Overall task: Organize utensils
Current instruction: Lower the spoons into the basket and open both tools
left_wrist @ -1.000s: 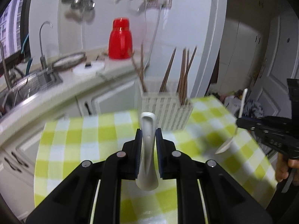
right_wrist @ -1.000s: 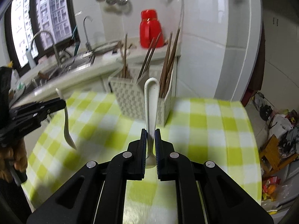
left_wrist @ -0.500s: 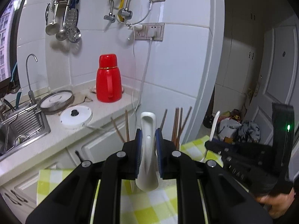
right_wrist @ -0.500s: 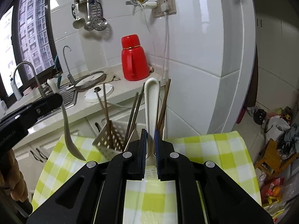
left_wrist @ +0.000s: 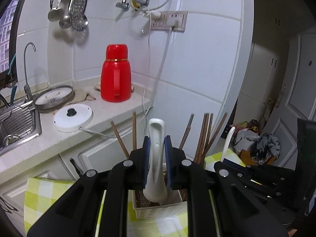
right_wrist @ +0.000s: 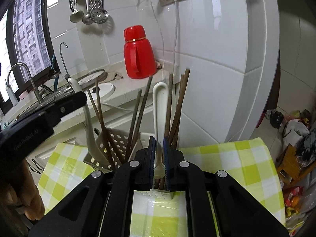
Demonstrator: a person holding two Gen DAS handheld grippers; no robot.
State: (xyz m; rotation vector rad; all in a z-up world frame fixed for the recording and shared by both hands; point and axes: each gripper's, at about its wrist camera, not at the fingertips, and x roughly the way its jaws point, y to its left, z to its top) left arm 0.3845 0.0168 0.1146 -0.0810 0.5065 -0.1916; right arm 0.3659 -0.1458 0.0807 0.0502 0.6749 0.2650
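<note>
Spoons are what both tools carry: the left gripper (left_wrist: pixel 157 144) is pinched on a white spoon (left_wrist: pixel 156 158) by its handle, bowl end hanging down over the white slotted basket (left_wrist: pixel 158 211), though whether it touches the basket is hard to tell. The right gripper (right_wrist: pixel 159 146) is likewise clamped on a second white spoon (right_wrist: pixel 160 118), handle pointing up, its lower end just over the basket (right_wrist: pixel 116 140) among the brown chopsticks (right_wrist: pixel 138 116) that stand tilted inside. Each tool shows in the other's view: the right one sits just beside the basket on the far side, and the left one hangs its spoon at the basket's near corner. The basket stands on a table under a yellow-and-white checked cloth (right_wrist: pixel 237 158), pushed up near a white kitchen counter (left_wrist: pixel 65 136). On that counter sit a red thermos jug (left_wrist: pixel 116 75), a white round lid with a black knob (left_wrist: pixel 73 117) and a round strainer-like dish (left_wrist: pixel 54 96), with a steel sink (left_wrist: pixel 17 122) at the left. Ladles and a skimmer (left_wrist: pixel 69 13) hang on the tiled wall.
</note>
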